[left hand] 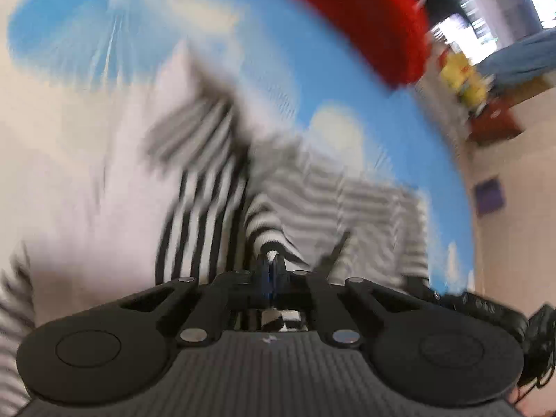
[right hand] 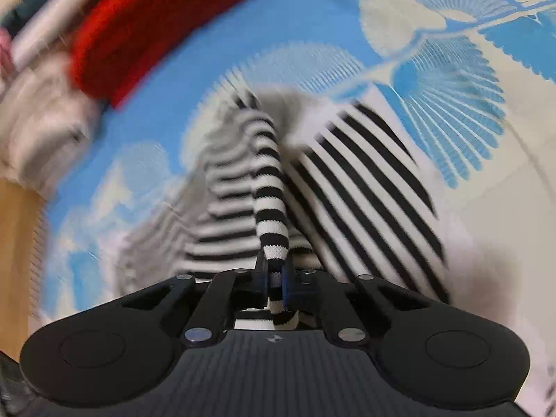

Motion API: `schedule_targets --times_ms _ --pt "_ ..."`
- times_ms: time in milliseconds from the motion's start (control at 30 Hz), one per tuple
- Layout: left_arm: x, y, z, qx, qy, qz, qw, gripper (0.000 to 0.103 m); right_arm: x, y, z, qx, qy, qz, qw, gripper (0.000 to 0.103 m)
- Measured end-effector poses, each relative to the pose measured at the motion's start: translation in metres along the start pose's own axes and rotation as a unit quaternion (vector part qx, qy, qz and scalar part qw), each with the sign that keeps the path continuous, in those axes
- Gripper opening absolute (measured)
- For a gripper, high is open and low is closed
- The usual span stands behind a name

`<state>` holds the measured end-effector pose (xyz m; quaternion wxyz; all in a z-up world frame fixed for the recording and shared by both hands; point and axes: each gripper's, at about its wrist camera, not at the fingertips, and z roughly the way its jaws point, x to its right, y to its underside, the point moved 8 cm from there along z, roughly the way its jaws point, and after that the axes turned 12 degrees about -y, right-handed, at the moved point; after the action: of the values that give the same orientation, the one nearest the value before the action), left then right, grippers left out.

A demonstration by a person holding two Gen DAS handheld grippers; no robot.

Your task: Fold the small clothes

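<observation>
Pinched shut, the left claw (left hand: 271, 271) and right claw (right hand: 275, 278) each grip a fold of the striped top (right hand: 365, 187), lifting it off the blue sheet (right hand: 312, 17), seemingly to spread it for folding; blur hides its far edges. Red cloth (right hand: 156, 27) lies beyond.

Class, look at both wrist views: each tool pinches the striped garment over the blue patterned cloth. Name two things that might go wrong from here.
1. Each tool, left and right, grips only a narrow bunched edge of the striped garment, so the fabric may slip out.
2. The red cloth lies close by on the blue patterned cloth; a swinging garment might drag or disturb it.
</observation>
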<state>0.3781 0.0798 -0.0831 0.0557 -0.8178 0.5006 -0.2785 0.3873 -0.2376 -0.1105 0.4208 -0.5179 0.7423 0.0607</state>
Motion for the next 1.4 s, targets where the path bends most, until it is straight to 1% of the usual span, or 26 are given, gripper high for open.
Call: schedule_targets --times_ms 33,100,133,200,267,367,433,467,500,533,600,633,700,733,833,867,900,933,967,1033,1100,1167,1233,1267,1333,1400 --pt "0.002 -0.016 -0.018 0.056 0.004 0.012 0.9984 0.001 -0.006 -0.004 -0.007 0.017 -0.025 0.002 1.0 0.006" --pt "0.006 -0.036 -0.05 0.142 0.001 0.039 0.9891 0.001 -0.018 -0.016 -0.027 0.066 -0.08 0.01 0.995 0.006" --pt "0.006 -0.042 -0.063 0.172 0.004 0.045 0.9841 0.001 -0.021 -0.021 -0.038 0.089 -0.101 0.016 0.991 0.006" --pt "0.002 -0.044 -0.075 0.193 0.006 0.049 0.9799 0.001 -0.021 -0.028 -0.058 0.126 -0.132 0.023 0.983 0.006" --pt "-0.004 -0.038 -0.068 0.172 -0.004 0.043 0.9841 0.001 -0.011 -0.028 -0.066 0.132 -0.13 0.038 0.982 0.006" --pt "-0.03 -0.012 -0.032 0.054 -0.051 0.022 0.997 0.001 0.019 -0.006 -0.053 0.058 -0.052 0.062 0.995 0.006" --pt "-0.05 0.011 -0.004 -0.053 -0.065 -0.007 0.9965 0.003 0.045 0.02 -0.039 -0.007 0.015 0.081 0.997 0.006" --pt "-0.059 0.021 0.007 -0.096 -0.058 -0.031 0.9932 0.004 0.057 0.032 -0.033 -0.035 0.037 0.094 0.994 0.006" --pt "-0.065 0.026 0.012 -0.12 -0.05 -0.055 0.99 0.01 0.064 0.04 -0.031 -0.047 0.046 0.101 0.993 0.007" --pt "-0.068 0.025 0.012 -0.12 -0.047 -0.067 0.9894 0.015 0.066 0.043 -0.03 -0.051 0.052 0.102 0.992 0.009" --pt "-0.068 0.016 0.006 -0.089 -0.054 -0.058 0.9929 0.037 0.063 0.037 -0.033 -0.036 0.059 0.084 0.994 0.017" --pt "-0.066 0.011 0.0 -0.07 -0.061 -0.047 0.9945 0.039 0.06 0.033 -0.036 -0.024 0.056 0.076 0.995 0.021" --pt "-0.061 0.007 -0.002 -0.049 -0.062 -0.039 0.9961 0.04 0.052 0.023 -0.036 -0.004 0.047 0.054 0.997 0.043" --pt "-0.058 0.009 0.0 -0.05 -0.055 -0.043 0.9963 0.04 0.049 0.02 -0.035 -0.001 0.044 0.043 0.998 0.044" --pt "-0.055 0.008 0.008 -0.061 -0.048 -0.051 0.9957 0.039 0.052 0.02 -0.024 -0.007 0.051 0.029 0.998 0.044" --pt "-0.057 0.004 0.008 -0.058 -0.053 -0.049 0.9957 0.029 0.053 0.02 -0.02 -0.013 0.053 0.031 0.998 0.042" --pt "-0.057 0.002 0.008 -0.051 -0.057 -0.045 0.996 0.007 0.056 0.021 -0.015 -0.015 0.053 0.037 0.998 0.03" --pt "-0.057 0.0 0.005 -0.04 -0.063 -0.038 0.9964 0.002 0.057 0.022 -0.013 -0.014 0.051 0.045 0.998 0.02" --pt "-0.055 -0.004 -0.001 -0.022 -0.071 -0.028 0.9968 0.002 0.057 0.022 -0.015 -0.01 0.045 0.053 0.998 0.011" --pt "-0.052 -0.009 -0.019 0.01 -0.074 -0.016 0.9971 0.002 0.048 0.016 -0.026 0.018 0.017 0.067 0.997 0.008" --pt "-0.053 -0.004 -0.025 0.011 -0.09 -0.002 0.9959 0.002 0.036 0.011 -0.039 0.047 -0.005 0.061 0.997 0.008" --pt "-0.064 0.008 -0.012 -0.019 -0.13 -0.002 0.9913 0.002 0.042 0.014 -0.04 0.044 0.033 0.048 0.997 0.008" --pt "-0.075 0.016 0.003 -0.056 -0.152 -0.014 0.9867 0.008 0.068 0.028 -0.026 0.003 0.085 0.089 0.992 0.008" --pt "-0.075 0.015 0.004 -0.056 -0.158 -0.014 0.9858 0.01 0.078 0.036 -0.02 -0.014 0.096 0.112 0.989 0.01" --pt "-0.065 0.005 -0.002 -0.033 -0.153 0.006 0.9877 0.013 0.077 0.04 -0.017 -0.023 0.109 0.112 0.987 0.017" --pt "-0.049 -0.006 -0.016 0.015 -0.151 0.034 0.9879 0.03 0.062 0.032 -0.024 0.001 0.121 0.076 0.99 0.023"
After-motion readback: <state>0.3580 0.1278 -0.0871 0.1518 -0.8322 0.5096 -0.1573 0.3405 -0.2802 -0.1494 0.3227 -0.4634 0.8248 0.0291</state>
